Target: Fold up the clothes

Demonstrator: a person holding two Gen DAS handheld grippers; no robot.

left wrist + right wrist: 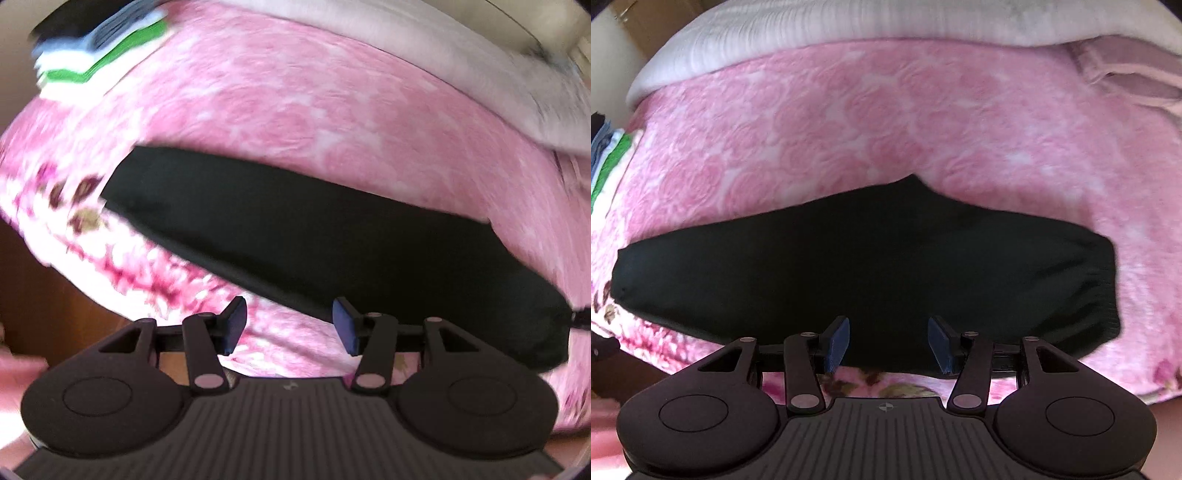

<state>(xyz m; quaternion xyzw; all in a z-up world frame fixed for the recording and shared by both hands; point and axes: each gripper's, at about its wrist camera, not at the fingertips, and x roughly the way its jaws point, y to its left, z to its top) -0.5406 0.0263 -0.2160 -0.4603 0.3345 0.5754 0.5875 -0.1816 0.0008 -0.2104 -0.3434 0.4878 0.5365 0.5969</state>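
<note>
Pink floral bedspread carries a black garment folded lengthwise, a stack waiting beyond, as you hover your left gripper and right gripper empty-jawed, further folds remaining.

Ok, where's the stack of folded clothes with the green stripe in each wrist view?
Left wrist: the stack of folded clothes sits at the top left, blurred, on the pink bedspread, up and left of the black garment.
Right wrist: the stack is a sliver at the far left edge, above the black garment's left end.
Shared landmark: the black garment lying long across the pink bedspread.
</note>
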